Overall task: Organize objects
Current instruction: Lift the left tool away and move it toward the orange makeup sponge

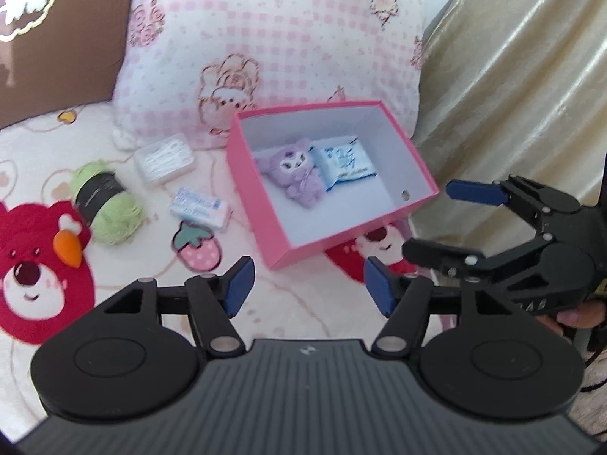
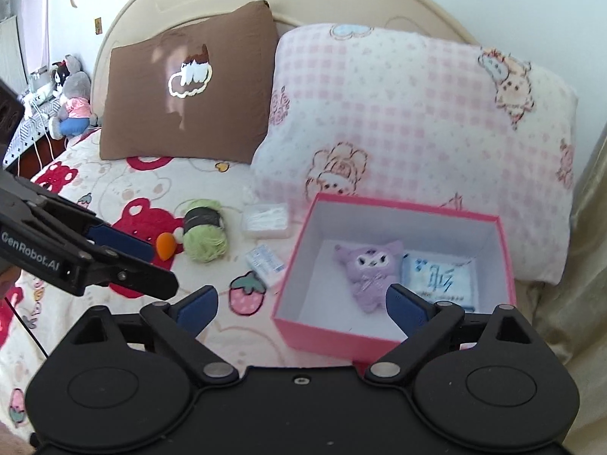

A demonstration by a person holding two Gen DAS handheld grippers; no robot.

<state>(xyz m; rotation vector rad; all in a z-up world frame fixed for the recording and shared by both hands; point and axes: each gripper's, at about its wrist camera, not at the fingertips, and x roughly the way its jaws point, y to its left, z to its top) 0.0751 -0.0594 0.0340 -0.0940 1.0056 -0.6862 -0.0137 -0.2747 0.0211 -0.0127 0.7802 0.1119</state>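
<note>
Pink box (image 2: pixel 394 204) near corner hidden behind right hand-held gripper (image 2: pixel 301 303); both hand-held grippers spread, empty.

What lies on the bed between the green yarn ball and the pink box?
Between the green yarn ball and the pink box lie a clear box of cotton swabs and a small white packet, shown in both wrist views.

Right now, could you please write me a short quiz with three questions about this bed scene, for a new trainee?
1. True or false: the pink box holds a purple plush toy and a blue-and-white packet.
2. Which lies nearest the box? A) green yarn ball B) small blue-and-white pack C) orange carrot-shaped piece
3. Is anything held by the left hand-held gripper or the right hand-held gripper?

Key: 1 true; 2 B; 3 no, both are open and empty.
</note>
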